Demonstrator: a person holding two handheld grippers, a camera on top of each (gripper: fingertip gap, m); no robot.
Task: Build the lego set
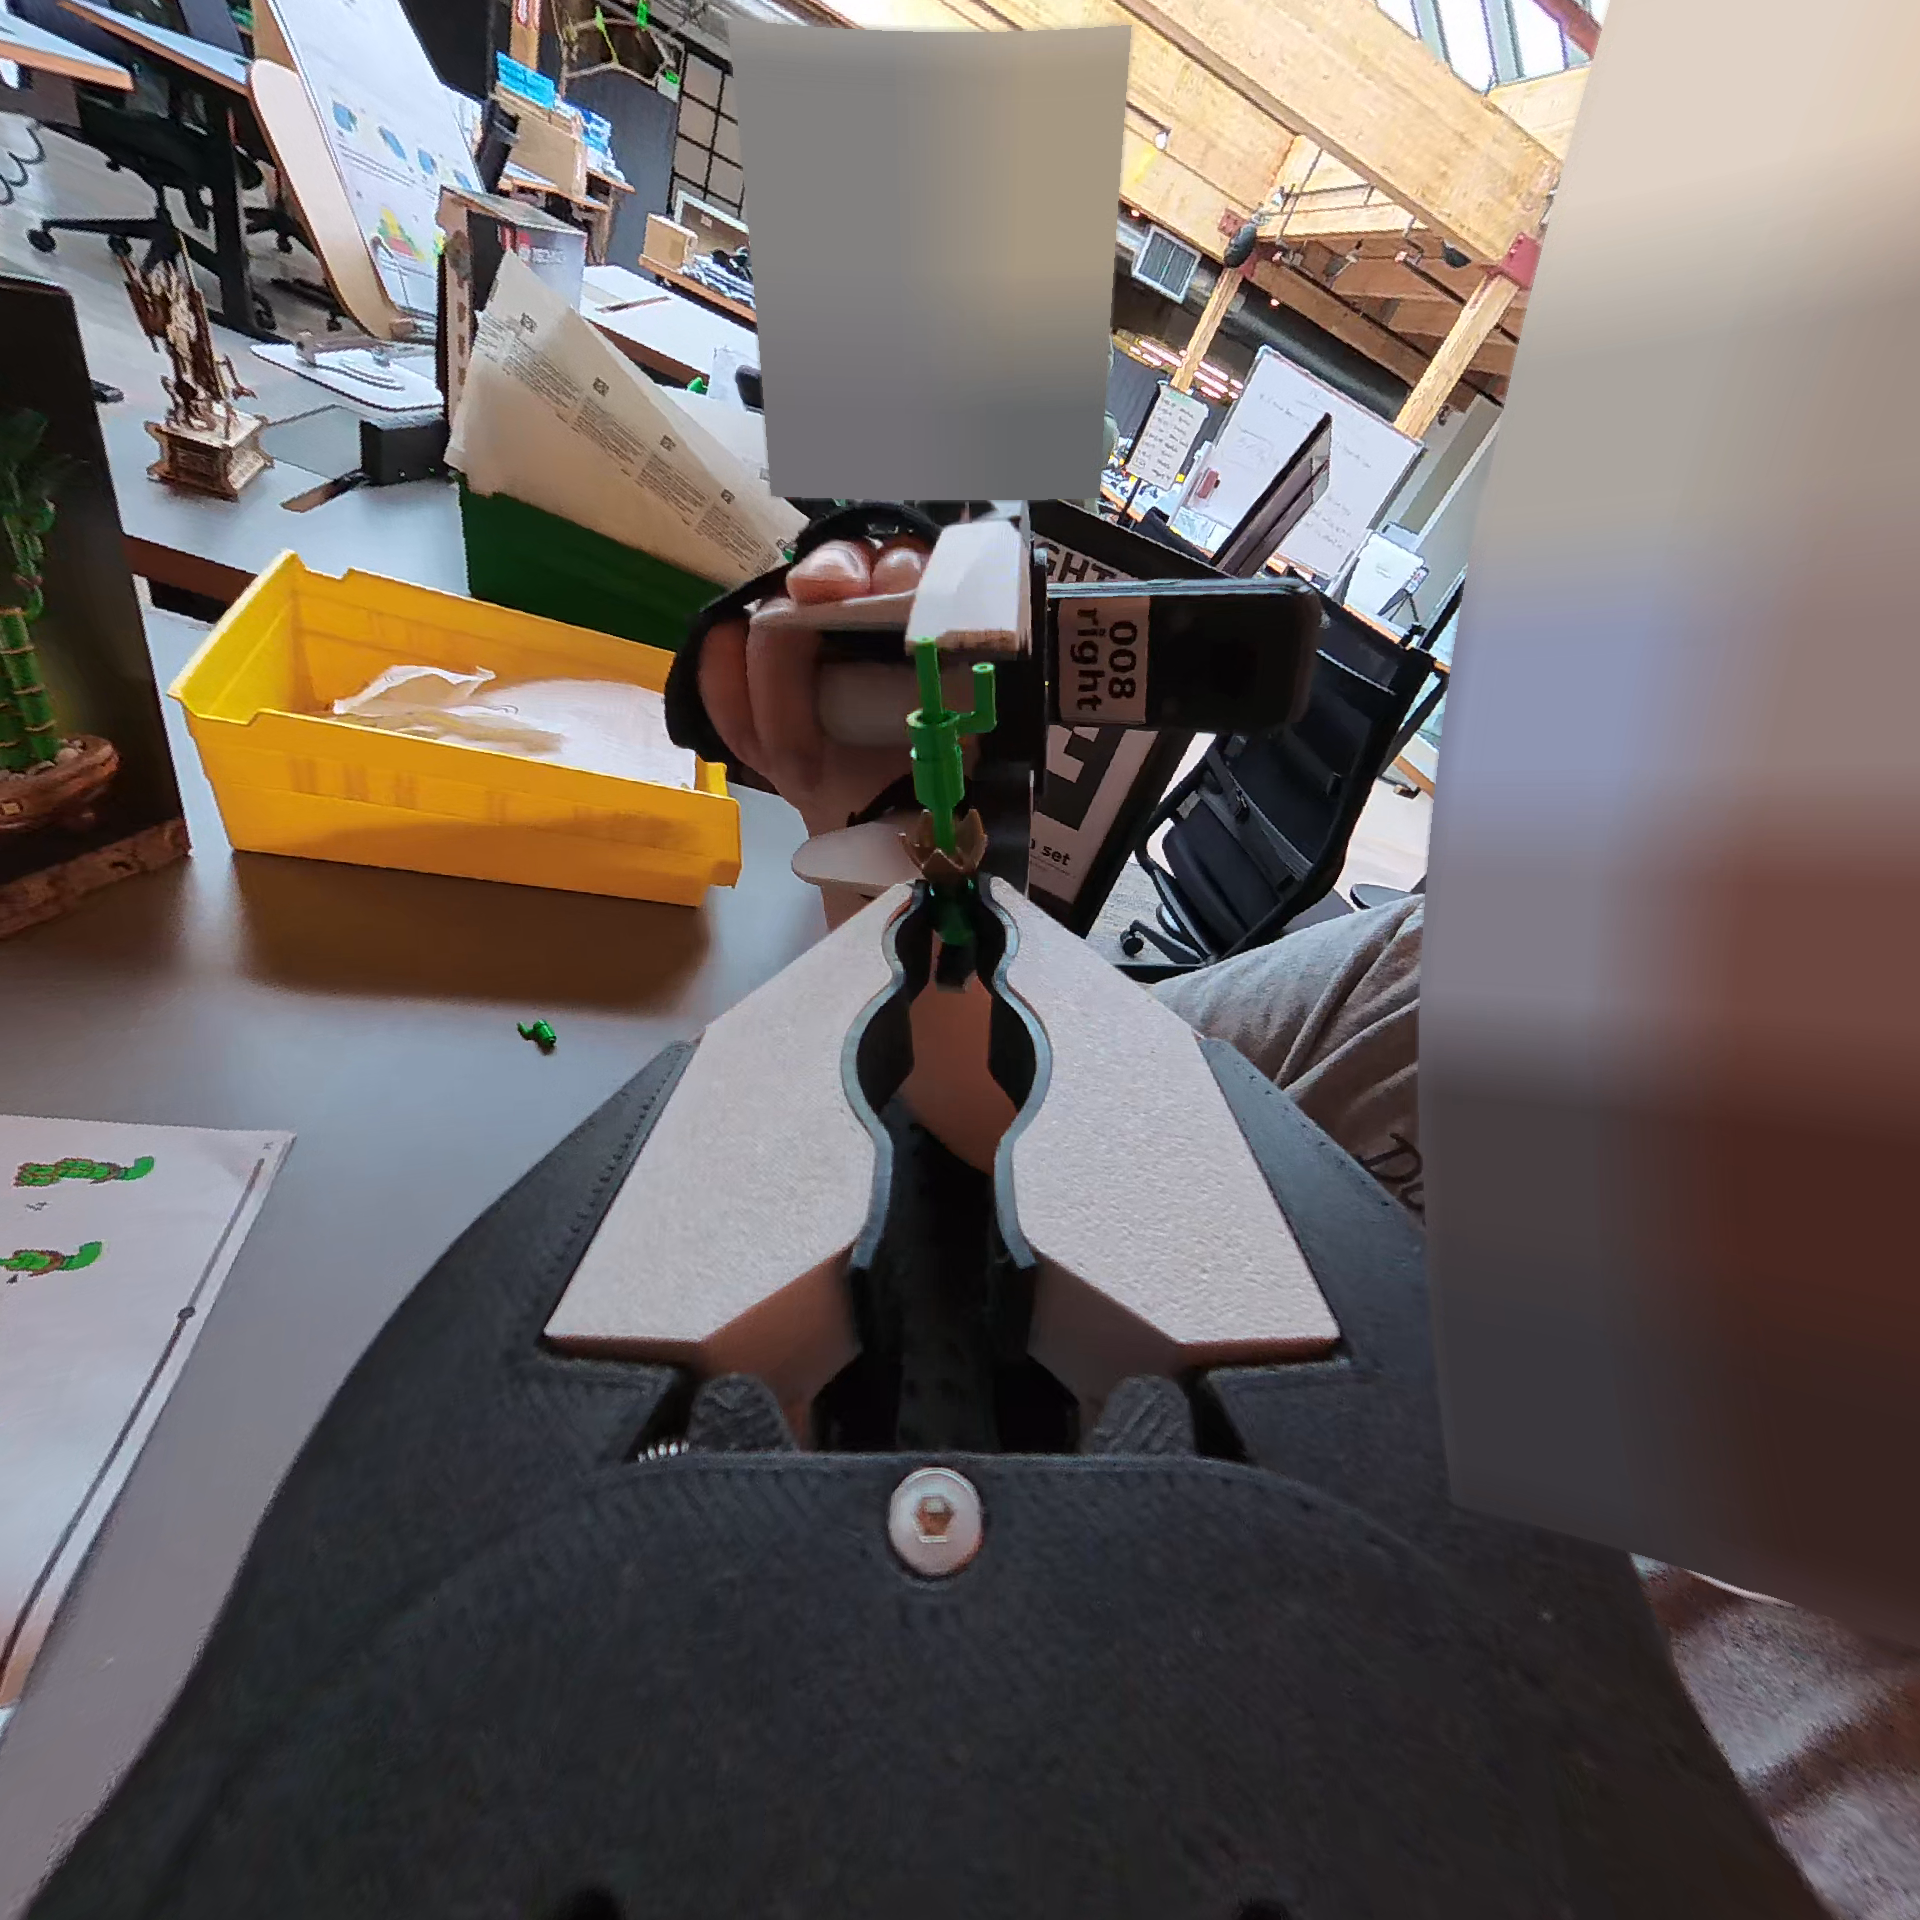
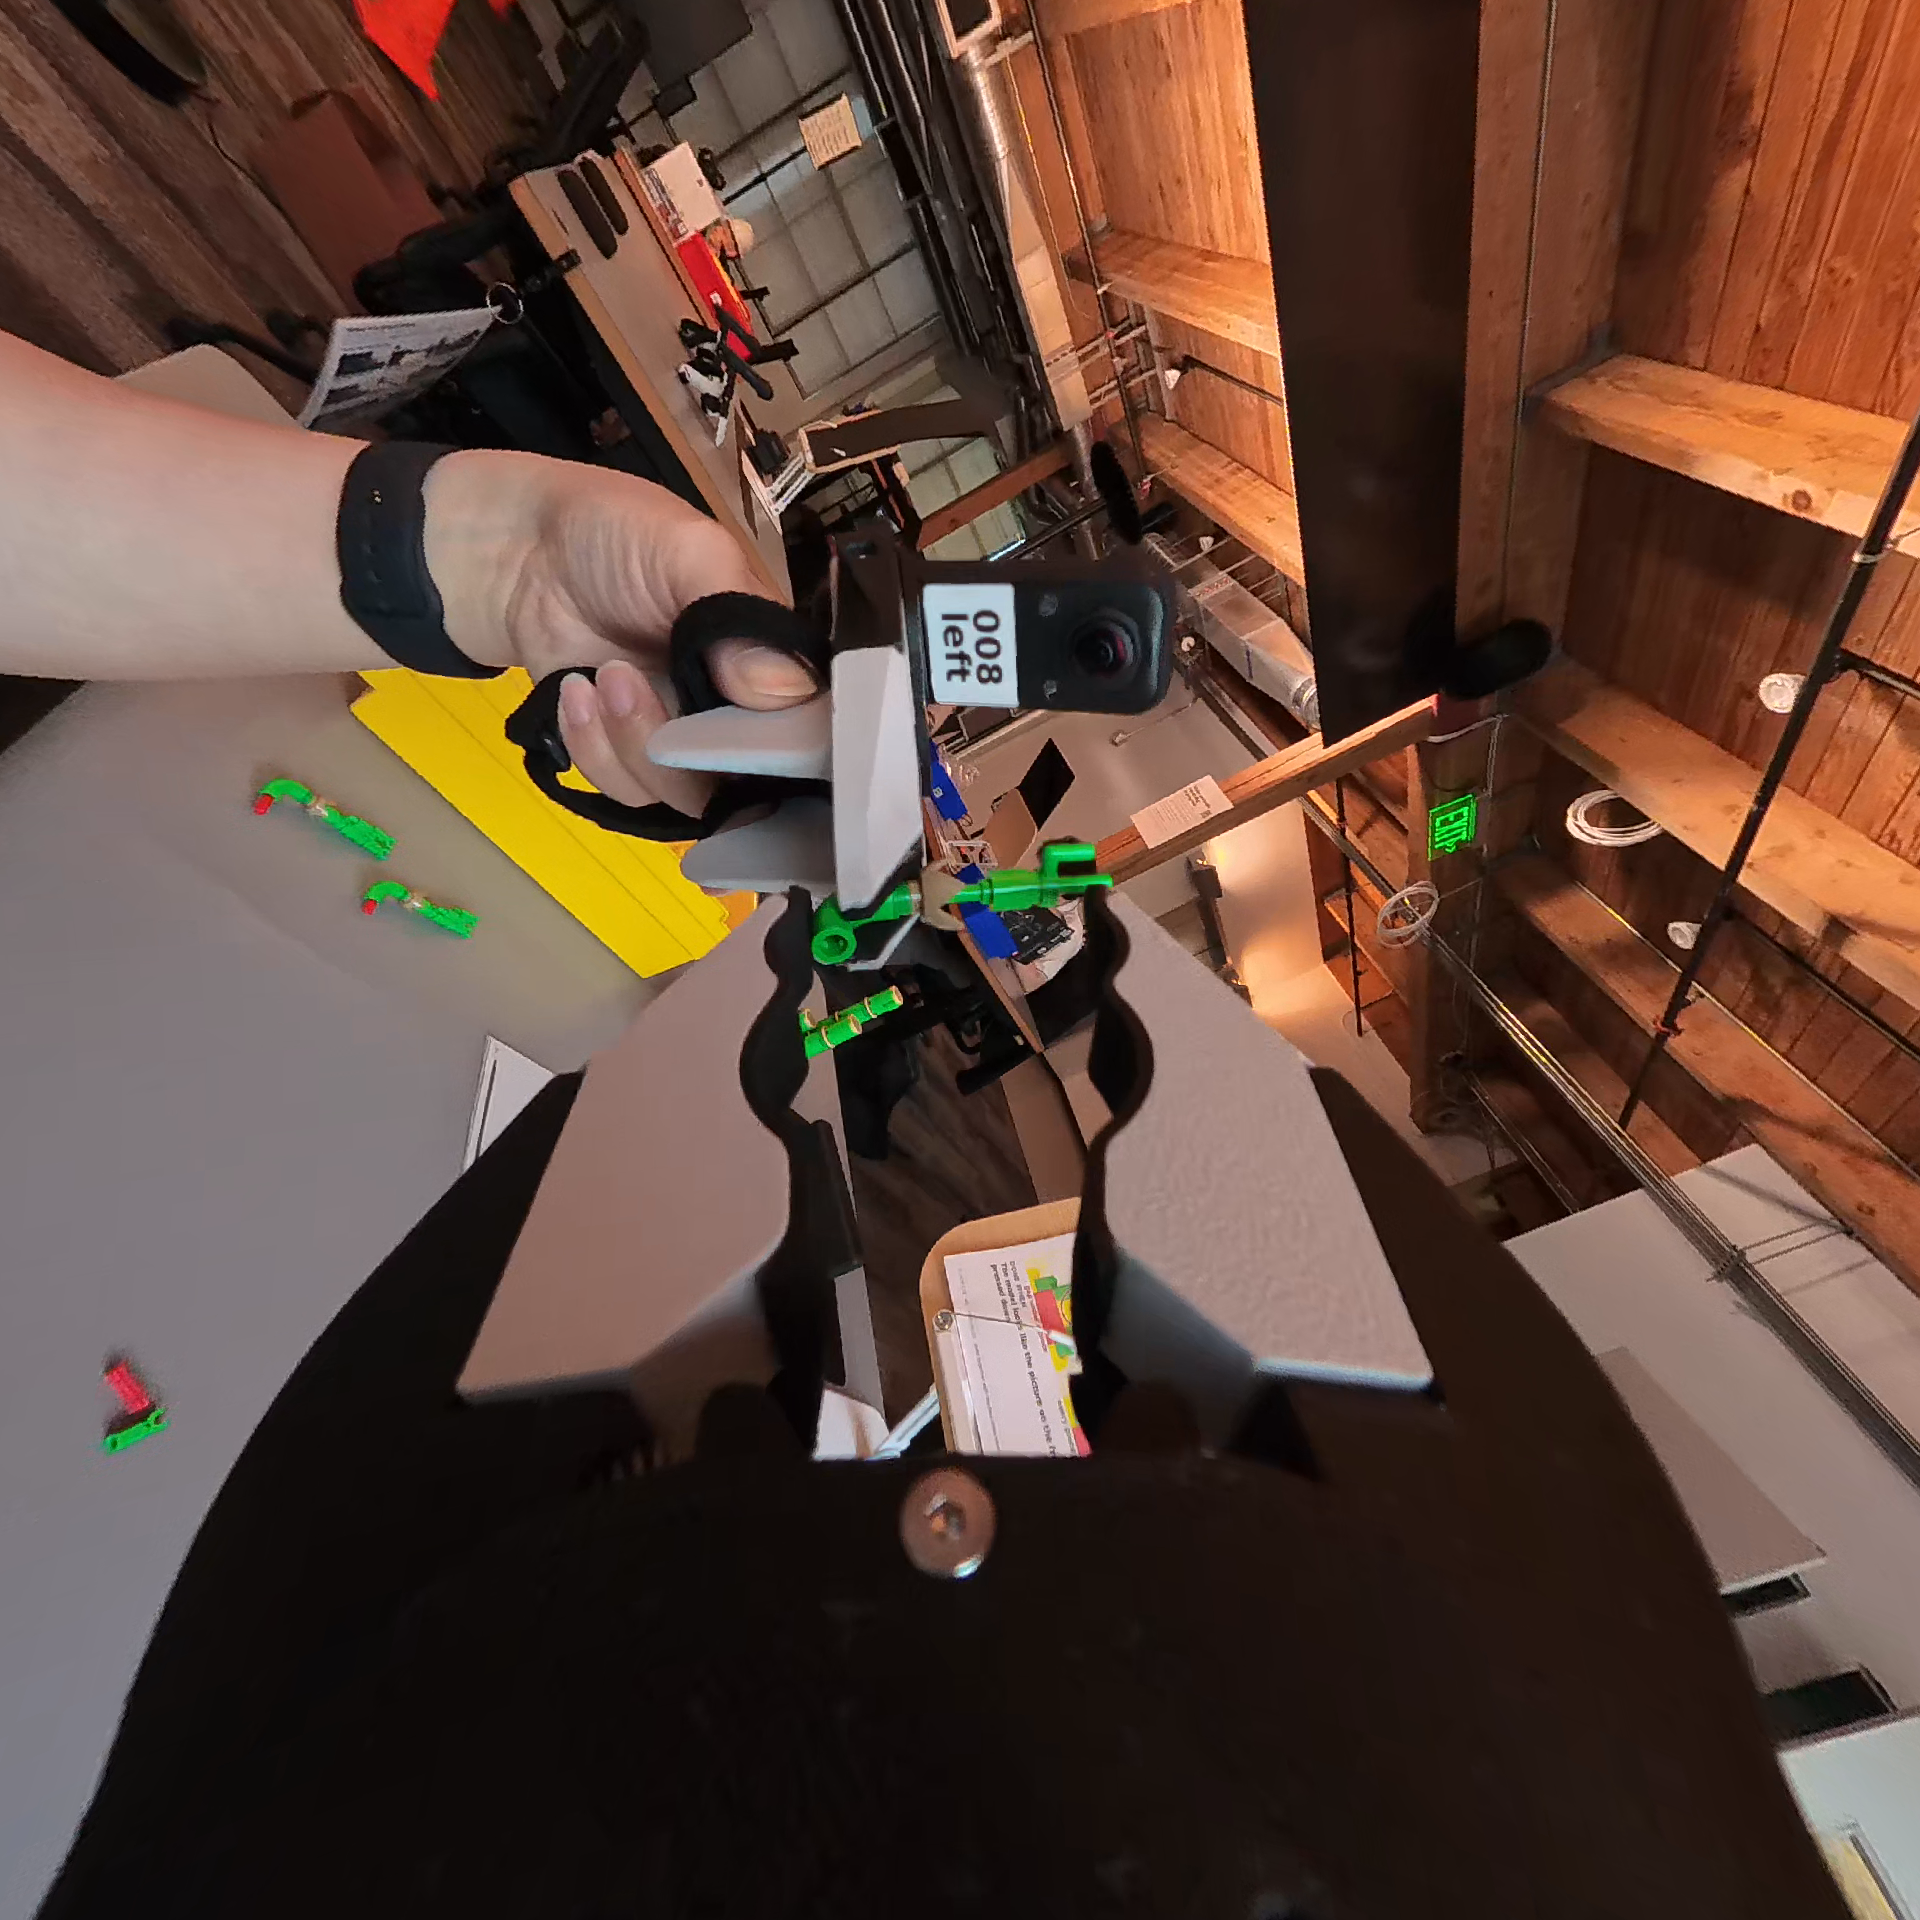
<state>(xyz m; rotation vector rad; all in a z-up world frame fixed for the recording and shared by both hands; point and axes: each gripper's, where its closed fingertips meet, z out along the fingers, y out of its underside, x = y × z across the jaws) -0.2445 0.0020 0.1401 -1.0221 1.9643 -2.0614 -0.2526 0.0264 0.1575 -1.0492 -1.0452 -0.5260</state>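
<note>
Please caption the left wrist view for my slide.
Left tool pinching a slender green brick stem upright, beside a yellow plastic bin.

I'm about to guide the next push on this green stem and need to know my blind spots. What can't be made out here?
- Left wrist view: the green stem has its lower end hidden between the left claw fingertips.
- Left wrist view: the stem's top meets the right claw; contact unclear.
- Right wrist view: right claw is open around the stem; touching or not is unclear.
- Left wrist view: small green piece is too small to identify.
</note>
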